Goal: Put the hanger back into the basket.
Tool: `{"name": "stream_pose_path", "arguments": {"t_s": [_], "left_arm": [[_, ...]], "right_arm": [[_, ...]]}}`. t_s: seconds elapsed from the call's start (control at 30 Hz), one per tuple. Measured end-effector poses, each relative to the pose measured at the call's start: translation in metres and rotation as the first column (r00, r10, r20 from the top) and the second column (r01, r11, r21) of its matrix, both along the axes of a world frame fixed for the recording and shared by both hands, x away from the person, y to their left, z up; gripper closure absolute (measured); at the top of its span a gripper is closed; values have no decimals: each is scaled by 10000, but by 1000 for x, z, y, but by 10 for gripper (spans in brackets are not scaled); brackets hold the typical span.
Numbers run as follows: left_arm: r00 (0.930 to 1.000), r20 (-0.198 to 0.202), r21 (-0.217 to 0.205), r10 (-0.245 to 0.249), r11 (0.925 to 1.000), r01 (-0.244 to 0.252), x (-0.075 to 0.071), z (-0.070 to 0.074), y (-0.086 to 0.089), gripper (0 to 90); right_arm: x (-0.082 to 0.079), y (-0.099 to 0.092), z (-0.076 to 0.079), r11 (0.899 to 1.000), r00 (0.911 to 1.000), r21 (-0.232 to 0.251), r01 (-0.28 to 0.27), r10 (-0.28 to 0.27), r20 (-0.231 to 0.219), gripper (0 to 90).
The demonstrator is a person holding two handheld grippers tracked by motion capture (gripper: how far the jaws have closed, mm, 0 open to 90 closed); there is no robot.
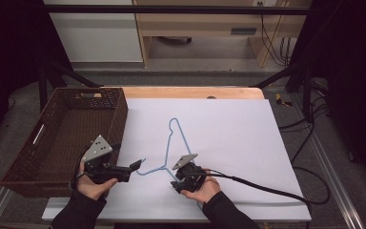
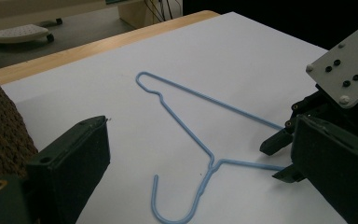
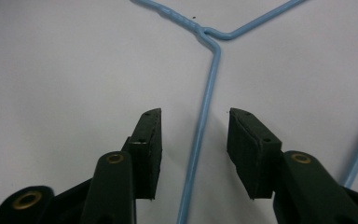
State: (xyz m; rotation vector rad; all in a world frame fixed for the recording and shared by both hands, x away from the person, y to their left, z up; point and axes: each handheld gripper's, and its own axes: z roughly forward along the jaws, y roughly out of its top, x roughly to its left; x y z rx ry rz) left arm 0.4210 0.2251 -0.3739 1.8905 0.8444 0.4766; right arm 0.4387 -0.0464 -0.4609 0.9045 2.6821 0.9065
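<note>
A light blue wire hanger lies flat on the white sheet, its hook pointing toward my left gripper. My right gripper stands low over the sheet with one hanger wire running between its jaws. A gap shows on each side of the wire, so the pads are not pressing on it. From the left gripper view, that right gripper sits just right of the hanger's neck. My left gripper rests near the sheet's front left, jaws wide apart and holding nothing, aimed at the hook.
A brown woven basket stands at the left edge of the table, close behind my left hand. A black cable trails right from the right gripper. A wooden table edge runs along the far side.
</note>
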Motion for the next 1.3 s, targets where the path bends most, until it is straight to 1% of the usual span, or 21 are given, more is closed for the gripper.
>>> {"name": "stream_pose_path", "arguments": {"t_s": [0.03, 0.07, 0.1, 0.13, 0.23, 0.27, 0.3, 0.4, 0.43, 0.47, 0.73, 0.83, 0.93, 1.07, 1.17, 1.2, 1.23, 1.3], "left_arm": [[10000, 4, 5, 2, 10000, -2, 0, 0, 0, 42], [10000, 9, 0, -7, 10000, 7, 0, 0, 0, 42], [10000, 9, 0, -7, 10000, 7, 0, 0, 0, 42], [10000, 11, -10, -7, 10000, 7, 0, 0, 0, 42], [10000, -7, -22, -6, 10000, 6, 0, 0, 0, 42], [10000, -7, -22, -6, 10000, 6, 0, 0, 0, 42], [10000, -11, -12, -7, 10000, 7, 0, 0, 0, 42], [10000, -5, -29, -12, 10000, 12, 0, 0, 0, 42], [10000, -12, -21, -10, 10000, 10, 0, 0, 0, 42], [10000, -18, -2, -3, 10000, 3, 0, 0, 0, 42], [10000, -65, 43, -11, 10000, 12, 0, -1, -2, 42], [10000, -55, 41, -12, 10000, 13, 0, -1, -2, 42], [10000, -56, 37, 0, 10000, 1, 0, -1, -2, 42], [10000, -54, 48, 15, 10000, -15, 0, -1, -2, 43], [10000, -41, 65, -13, 10000, 13, -1, -1, -2, 43], [10000, -41, 65, -13, 10000, 13, -1, -1, -2, 43], [10000, -45, 62, -11, 10000, 12, -1, -1, -2, 43], [10000, -49, 65, 2, 10000, -2, 0, -1, -2, 43]], "right_arm": [[0, 0, -1, 10000, 10000, -12, -4, 4, -36, 590], [0, 0, -2, 10000, 9998, -46, 3, -4, -178, 616], [0, 0, -2, 10000, 9998, -46, 3, -4, -178, 616], [0, 0, -3, 9998, 9998, -194, 6, -11, -211, 637], [0, 0, -3, 9997, 9997, -224, 69, -74, -242, 674], [0, 0, -3, 9997, 9997, -224, 69, -74, -242, 674], [0, 0, -3, 9995, 9995, -273, 131, -139, -290, 706], [0, 0, -2, 9991, 9996, -381, 163, -172, -245, 732], [-1, 0, -2, 9989, 9996, -447, 151, -160, -213, 763], [-1, 0, -2, 9989, 9994, -433, 197, -209, -273, 771], [-2, 1, -3, 9988, 9992, -394, 288, -298, -250, 777], [-3, 2, -3, 9988, 9991, -345, 343, -351, -251, 823], [-4, 2, -3, 9986, 9990, -381, 371, -379, -225, 841], [-3, 2, -3, 9982, 9981, -360, 489, -501, -353, 857], [-3, 3, -2, 9965, 9954, -321, 774, -790, -533, 864], [-3, 3, -2, 9965, 9954, -321, 774, -790, -533, 864], [-2, 3, -2, 9951, 9934, -308, 936, -954, -631, 867], [-2, 3, -2, 9947, 9926, -278, 992, -1009, -678, 868]]}}
